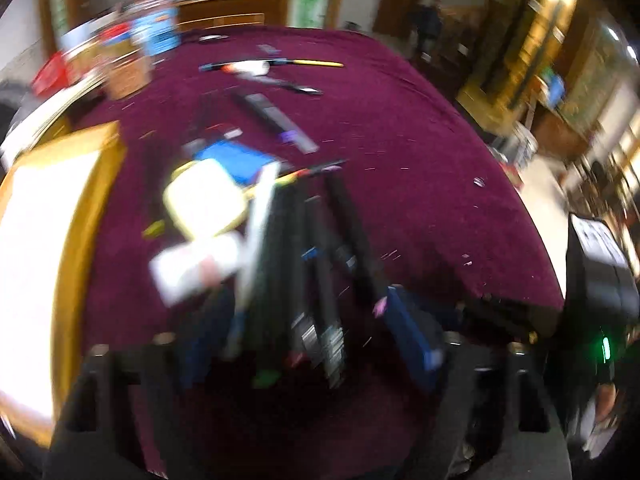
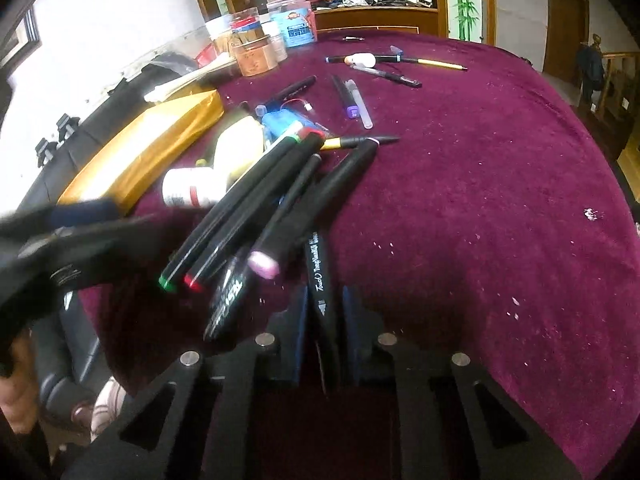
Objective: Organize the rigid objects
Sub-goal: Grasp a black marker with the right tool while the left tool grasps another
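Observation:
A heap of black marker pens [image 2: 276,200] lies on the maroon tablecloth [image 2: 480,200], with green, red and pink end caps toward me. My right gripper [image 2: 326,320] is shut on one black "Touch" marker [image 2: 320,276], which points away between the blue pads. My left gripper [image 1: 300,360] is blurred over the same heap [image 1: 320,240]; its fingers [image 1: 408,332] stand wide apart, open, with markers between them. It also shows at the left in the right wrist view [image 2: 80,236]. More pens [image 2: 380,68] lie farther back.
A yellow-brown box [image 2: 152,148] lies at the left. A white bottle [image 2: 192,188], a pale yellow object [image 2: 240,144] and a blue pack [image 2: 288,122] sit behind the heap. Jars [image 2: 288,16] stand at the back left. The table edge curves at the right.

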The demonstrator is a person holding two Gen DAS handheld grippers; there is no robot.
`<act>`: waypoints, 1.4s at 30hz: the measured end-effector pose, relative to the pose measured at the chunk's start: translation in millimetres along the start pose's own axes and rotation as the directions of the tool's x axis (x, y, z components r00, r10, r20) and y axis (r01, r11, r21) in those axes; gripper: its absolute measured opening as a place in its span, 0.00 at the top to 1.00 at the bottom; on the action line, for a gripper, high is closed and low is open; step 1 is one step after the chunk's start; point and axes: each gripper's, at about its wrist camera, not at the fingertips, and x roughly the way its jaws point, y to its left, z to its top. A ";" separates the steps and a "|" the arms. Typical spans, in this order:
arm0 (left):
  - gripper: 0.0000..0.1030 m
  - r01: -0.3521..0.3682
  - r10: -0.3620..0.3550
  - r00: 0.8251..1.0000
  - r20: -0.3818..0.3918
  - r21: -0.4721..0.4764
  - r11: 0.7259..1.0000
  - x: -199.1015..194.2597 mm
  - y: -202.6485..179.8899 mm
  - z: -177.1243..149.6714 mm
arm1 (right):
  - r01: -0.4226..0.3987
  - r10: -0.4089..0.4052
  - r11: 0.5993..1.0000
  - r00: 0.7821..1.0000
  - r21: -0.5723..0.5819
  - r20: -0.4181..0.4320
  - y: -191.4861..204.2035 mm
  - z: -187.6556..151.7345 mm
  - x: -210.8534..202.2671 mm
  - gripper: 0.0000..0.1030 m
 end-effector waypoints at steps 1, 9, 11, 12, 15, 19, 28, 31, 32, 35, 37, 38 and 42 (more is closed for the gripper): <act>0.28 0.001 0.000 1.000 -0.007 0.016 1.000 9.3 -5.6 10.3 | -0.004 0.004 1.000 1.000 0.007 0.005 -2.0 -1.6 -1.0 0.86; 0.54 -0.077 0.084 0.986 -0.141 0.053 0.996 76.8 -36.2 60.1 | -0.069 0.068 0.996 0.998 0.053 0.018 -15.3 -6.0 -9.3 0.86; 0.76 -0.147 0.154 0.982 -0.106 0.073 0.987 77.0 -39.5 61.6 | -0.073 0.072 0.997 0.997 0.038 0.014 -14.6 -5.7 -9.5 0.86; 0.88 -0.184 0.189 0.977 -0.093 0.065 0.981 75.5 -37.0 61.5 | -0.070 0.069 0.997 0.998 0.023 0.010 -13.3 -5.2 -9.1 0.86; 0.88 -0.153 0.154 0.986 -0.063 0.021 0.988 65.0 -24.9 59.9 | -0.059 0.059 0.998 0.998 -0.023 -0.016 -11.1 -2.4 -8.4 0.86; 0.88 -0.100 0.098 0.995 -0.034 -0.037 0.994 64.3 -11.3 65.8 | -0.050 0.049 0.998 0.998 -0.029 -0.042 -10.8 -1.0 -9.7 0.86; 0.84 -0.075 0.074 0.997 -0.020 -0.074 0.994 55.6 -17.9 56.2 | 0.011 -0.010 1.000 0.996 0.011 -0.089 -2.8 7.9 -10.0 0.86; 0.86 0.005 -0.001 1.000 0.026 -0.155 0.988 39.2 2.4 55.4 | 0.002 0.001 0.999 0.997 0.032 -0.081 -0.9 8.1 -13.9 0.85; 0.87 0.041 -0.033 0.998 0.044 -0.186 0.982 34.1 9.3 54.3 | 0.005 -0.003 0.999 0.997 0.034 -0.075 0.2 8.0 -14.6 0.85; 0.88 0.146 -0.131 0.989 0.075 -0.264 0.953 32.2 8.9 55.4 | 0.031 -0.030 0.999 0.998 0.016 -0.048 7.7 9.0 -16.3 0.85; 0.89 0.178 -0.157 0.983 0.095 -0.280 0.943 25.8 12.7 54.5 | 0.046 -0.046 0.999 0.998 -0.002 -0.041 13.9 8.5 -20.1 0.85; 0.89 0.188 -0.165 0.981 0.107 -0.281 0.941 22.7 13.0 55.7 | 0.049 -0.049 0.999 0.998 -0.012 -0.037 17.1 8.4 -22.2 0.85; 0.89 0.222 -0.184 0.972 0.147 -0.310 0.924 14.6 23.2 52.4 | 0.082 -0.081 0.991 0.997 -0.101 0.008 30.7 1.4 -29.5 0.86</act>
